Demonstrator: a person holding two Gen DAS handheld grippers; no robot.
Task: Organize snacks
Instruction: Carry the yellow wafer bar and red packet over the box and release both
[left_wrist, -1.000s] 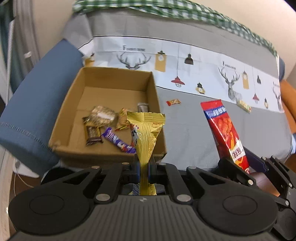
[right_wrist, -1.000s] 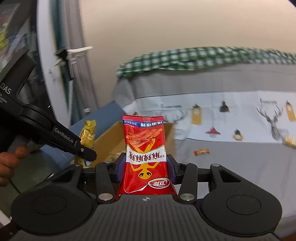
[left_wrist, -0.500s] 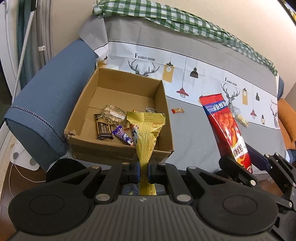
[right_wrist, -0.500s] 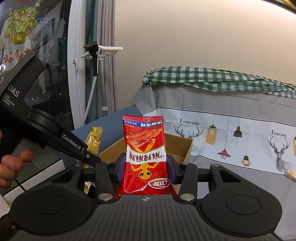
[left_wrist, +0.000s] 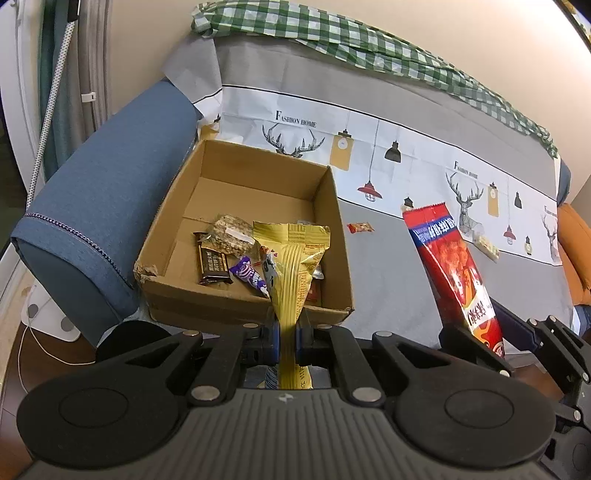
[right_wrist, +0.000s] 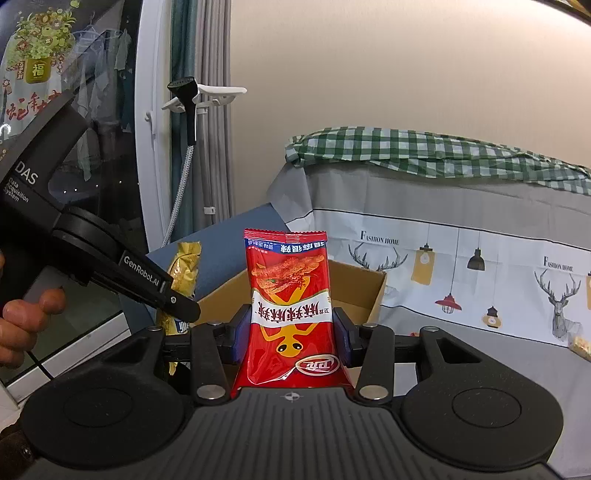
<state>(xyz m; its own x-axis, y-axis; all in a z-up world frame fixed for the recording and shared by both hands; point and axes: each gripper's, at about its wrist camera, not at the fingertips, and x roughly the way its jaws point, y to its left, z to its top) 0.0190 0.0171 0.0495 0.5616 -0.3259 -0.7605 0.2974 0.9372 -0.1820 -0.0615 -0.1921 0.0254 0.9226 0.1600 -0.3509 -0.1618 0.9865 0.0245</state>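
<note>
My left gripper (left_wrist: 287, 334) is shut on a yellow snack packet (left_wrist: 291, 266), held upright before the near wall of an open cardboard box (left_wrist: 243, 314). The box holds several small snacks, among them a brown bar (left_wrist: 214, 264), a purple wrapper (left_wrist: 248, 275) and a clear nut bag (left_wrist: 231, 229). My right gripper (right_wrist: 291, 334) is shut on a red snack bag (right_wrist: 290, 306), held upright right of the box; the bag also shows in the left wrist view (left_wrist: 452, 269). The left gripper body (right_wrist: 110, 266) and its yellow packet (right_wrist: 183, 284) show in the right wrist view.
The box sits on a grey-covered sofa seat (left_wrist: 399, 273) beside a blue armrest (left_wrist: 96, 214). A small red candy (left_wrist: 360, 227) and a pale wrapped snack (left_wrist: 487, 246) lie on the seat. A white rack (right_wrist: 207, 96) and curtain stand left, by a window.
Both grippers have pulled back and risen from the sofa with their packets still held. The box and sofa look farther away in both views.
</note>
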